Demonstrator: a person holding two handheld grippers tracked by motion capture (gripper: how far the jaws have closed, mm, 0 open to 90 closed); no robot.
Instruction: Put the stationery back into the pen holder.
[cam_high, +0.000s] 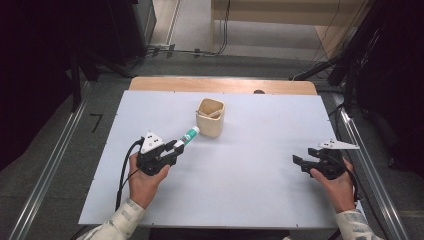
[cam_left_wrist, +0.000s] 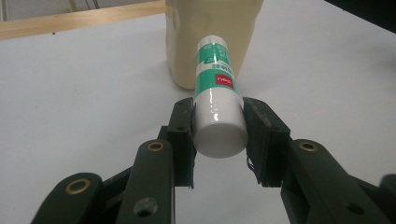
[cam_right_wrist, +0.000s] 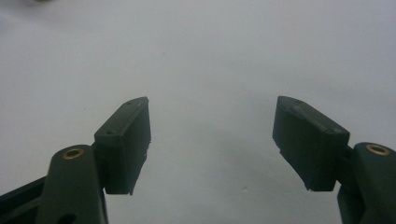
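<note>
Tube (cam_left_wrist: 215, 100) clamped in left claw (cam_left_wrist: 218, 140), beside cup (cam_high: 210, 118)

The white-and-green tube (cam_left_wrist: 217, 88), at upper centre of the left gripper view, carries a small red label with white lettering and green print, both too blurred to read.

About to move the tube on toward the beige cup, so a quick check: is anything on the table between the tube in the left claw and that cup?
Nothing visible. The left claw grips the tube, whose far end points at the beige cup with bare table between.
</note>
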